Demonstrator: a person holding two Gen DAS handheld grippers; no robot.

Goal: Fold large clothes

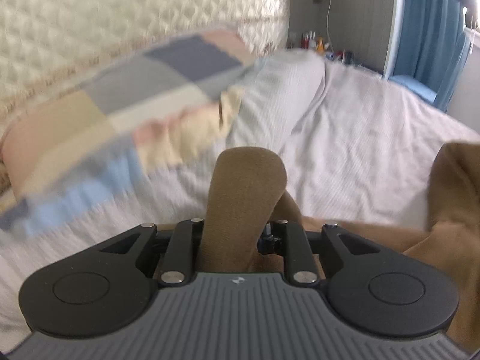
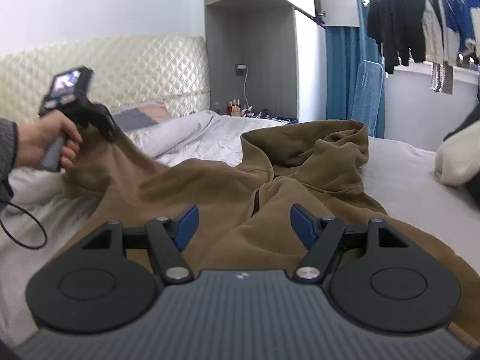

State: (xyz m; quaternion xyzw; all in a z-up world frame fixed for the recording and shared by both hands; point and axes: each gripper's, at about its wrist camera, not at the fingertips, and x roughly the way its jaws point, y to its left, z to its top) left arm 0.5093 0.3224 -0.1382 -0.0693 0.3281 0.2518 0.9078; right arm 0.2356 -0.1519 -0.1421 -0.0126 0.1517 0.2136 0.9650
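A brown hoodie point(image 2: 228, 189) lies spread on the white bed point(image 2: 399, 180), hood point(image 2: 312, 147) toward the headboard. My left gripper point(image 1: 237, 228) is shut on the hoodie's sleeve point(image 1: 243, 192), which bulges up between its jaws; the fingertips are hidden by cloth. In the right wrist view the left gripper point(image 2: 105, 126) holds that sleeve lifted at the left. My right gripper point(image 2: 243, 225) is open, its blue pads point(image 2: 187, 225) hovering over the hoodie's body, holding nothing.
A patchwork pillow point(image 1: 135, 102) and a white pillow point(image 1: 276, 90) lie by the quilted headboard point(image 2: 120, 69). A nightstand with bottles point(image 2: 237, 108) stands beyond. Blue curtains point(image 2: 342, 75) and hanging clothes point(image 2: 396, 24) are at the right. A white bundle point(image 2: 456, 156) sits on the bed's right edge.
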